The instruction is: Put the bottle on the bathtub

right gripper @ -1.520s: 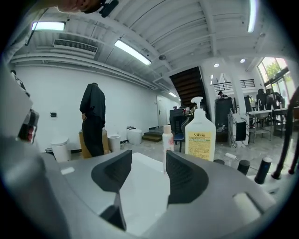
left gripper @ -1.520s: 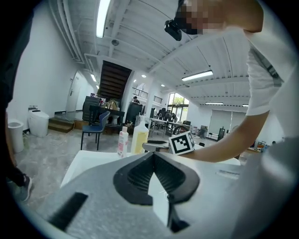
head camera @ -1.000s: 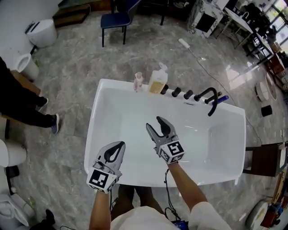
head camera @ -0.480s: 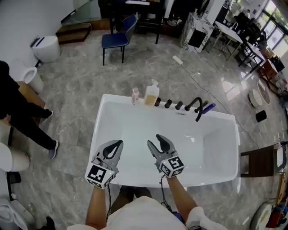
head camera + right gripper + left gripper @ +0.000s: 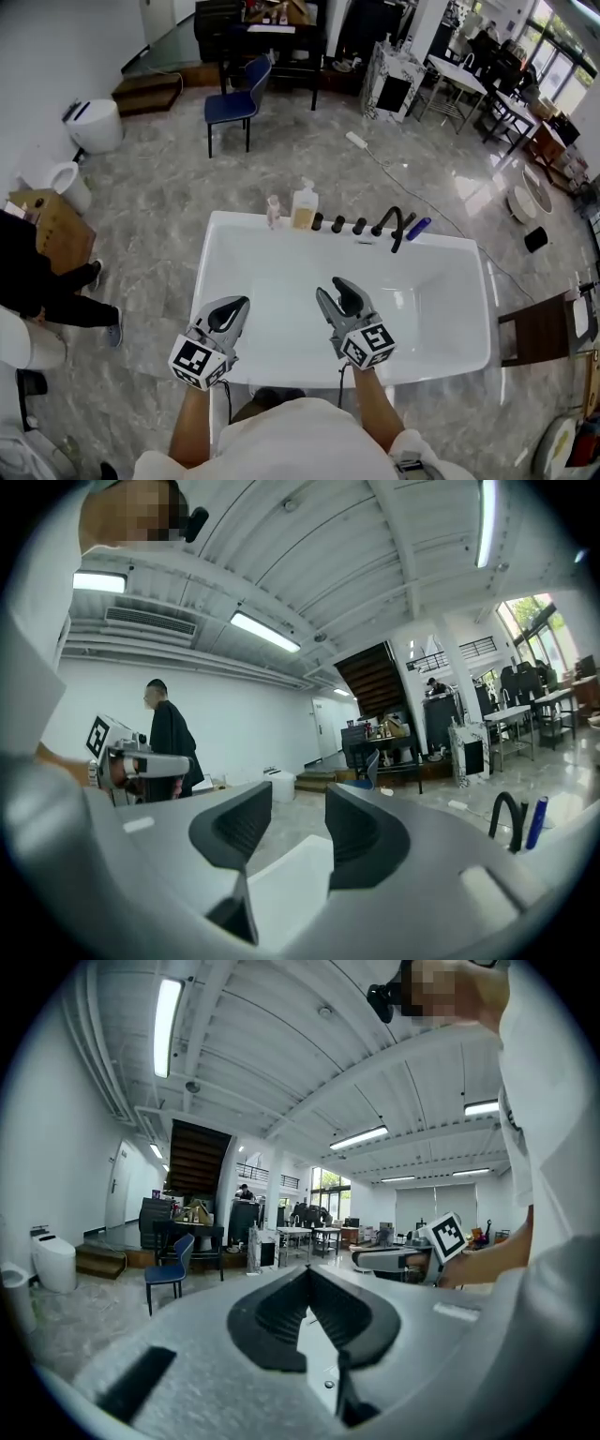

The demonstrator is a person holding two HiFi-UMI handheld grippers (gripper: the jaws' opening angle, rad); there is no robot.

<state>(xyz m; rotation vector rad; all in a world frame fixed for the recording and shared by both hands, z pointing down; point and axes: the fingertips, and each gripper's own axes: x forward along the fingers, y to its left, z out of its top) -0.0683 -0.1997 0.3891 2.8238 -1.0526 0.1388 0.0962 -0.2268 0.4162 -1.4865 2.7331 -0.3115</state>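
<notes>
Two bottles stand on the far rim of the white bathtub (image 5: 202,277): a small pink bottle (image 5: 273,212) and a yellowish pump bottle (image 5: 303,206) beside it. Both grippers hover over the tub's near side, well short of the bottles. My left gripper (image 5: 241,302) is shut with nothing in it; in its own view the jaws meet at the left gripper's tip (image 5: 307,1271). My right gripper (image 5: 335,289) is open and empty, and the right gripper (image 5: 298,794) shows a clear gap between its jaws. Neither bottle shows in the gripper views.
Black knobs (image 5: 337,225), a black faucet (image 5: 389,226) and a blue handle (image 5: 417,228) line the far rim right of the bottles. A blue chair (image 5: 232,105) and a toilet (image 5: 94,122) stand behind. A person in black (image 5: 37,281) stands left; a wooden stool (image 5: 539,328) stands right.
Both grippers have drawn back toward the tub's near rim, and the bottles now lie farther up the view. The person at left has shifted. The jaws' states are unchanged.
</notes>
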